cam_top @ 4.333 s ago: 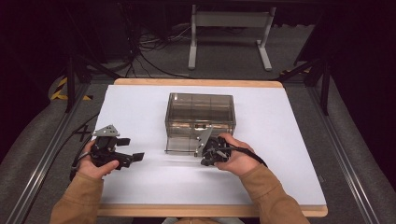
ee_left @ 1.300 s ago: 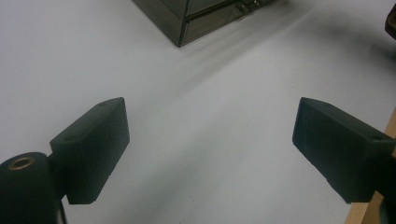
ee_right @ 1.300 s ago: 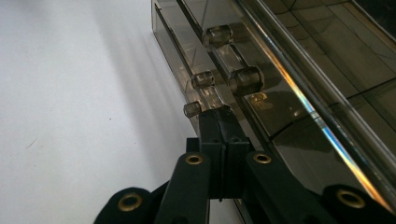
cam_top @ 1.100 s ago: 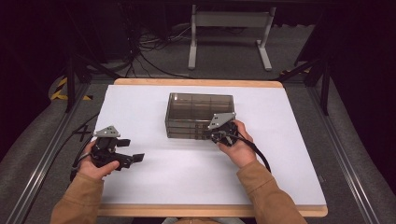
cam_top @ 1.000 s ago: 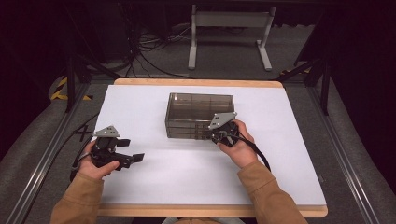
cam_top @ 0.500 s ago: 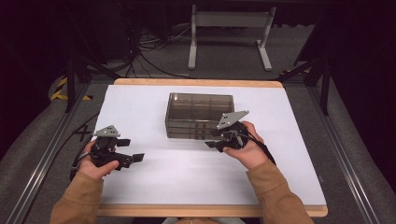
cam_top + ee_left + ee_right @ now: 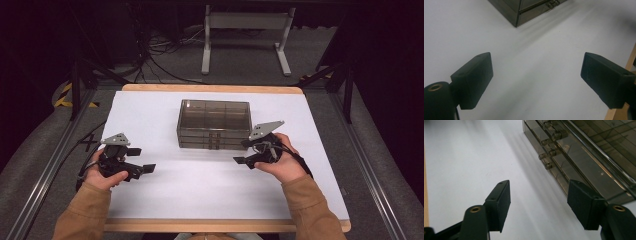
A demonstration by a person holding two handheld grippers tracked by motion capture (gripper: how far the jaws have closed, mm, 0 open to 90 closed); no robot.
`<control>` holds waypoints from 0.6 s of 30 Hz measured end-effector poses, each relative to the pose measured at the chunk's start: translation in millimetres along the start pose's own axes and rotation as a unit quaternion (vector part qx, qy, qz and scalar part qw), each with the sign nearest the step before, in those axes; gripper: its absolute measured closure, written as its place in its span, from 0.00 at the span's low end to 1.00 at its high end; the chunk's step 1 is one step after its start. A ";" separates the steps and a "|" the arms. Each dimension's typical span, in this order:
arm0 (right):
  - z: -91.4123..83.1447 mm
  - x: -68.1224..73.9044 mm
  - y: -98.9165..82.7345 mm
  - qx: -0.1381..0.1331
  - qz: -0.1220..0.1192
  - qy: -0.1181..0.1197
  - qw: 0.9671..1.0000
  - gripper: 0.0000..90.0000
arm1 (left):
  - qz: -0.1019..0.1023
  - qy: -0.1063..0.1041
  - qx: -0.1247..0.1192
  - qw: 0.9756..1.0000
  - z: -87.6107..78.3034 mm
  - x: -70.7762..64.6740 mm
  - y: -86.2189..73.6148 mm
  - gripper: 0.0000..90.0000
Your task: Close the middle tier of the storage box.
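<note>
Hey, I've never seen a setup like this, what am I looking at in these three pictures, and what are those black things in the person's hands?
A person sits at a table covered in white and holds a hand-operated gripper in each hand; no robot arm is involved. The high view looks down from above: the left gripper is at the left, the right gripper at the right. The other two pictures come from small cameras riding on the grippers, looking out between their two black jaws.

On the table stands a smoky see-through drawer box with its drawers closed. The right gripper sits just off its front right corner; its jaws have just been opening, with nothing between them. The left gripper is open too, over bare table. Neither holds anything.
</note>
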State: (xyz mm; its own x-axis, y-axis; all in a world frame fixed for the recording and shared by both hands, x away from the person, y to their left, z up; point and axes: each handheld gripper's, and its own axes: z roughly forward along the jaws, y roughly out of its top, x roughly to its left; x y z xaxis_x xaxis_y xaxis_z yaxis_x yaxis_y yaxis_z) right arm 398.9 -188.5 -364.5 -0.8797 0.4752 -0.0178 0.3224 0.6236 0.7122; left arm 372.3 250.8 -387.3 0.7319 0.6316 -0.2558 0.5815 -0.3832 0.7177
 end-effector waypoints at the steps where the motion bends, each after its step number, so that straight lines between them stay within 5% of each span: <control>1: -2.9 -0.6 -2.0 0.000 0.003 -0.001 1.000 0.39 | 0.001 0.000 0.001 1.000 0.1 0.2 0.0 0.12; 18: -25.5 -11.9 -31.2 0.007 0.027 -0.025 0.999 0.36 | 0.009 -0.003 0.015 1.000 2.4 0.1 -0.7 0.12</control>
State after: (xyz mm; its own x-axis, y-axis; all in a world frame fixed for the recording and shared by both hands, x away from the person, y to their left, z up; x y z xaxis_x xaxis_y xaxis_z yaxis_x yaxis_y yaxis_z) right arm 390.4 -229.4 -368.6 -0.8431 0.5375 -0.0148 0.3736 0.6054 0.7028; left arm 372.9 249.5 -389.4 0.7445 0.6206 -0.2463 0.5780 -0.4144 0.7030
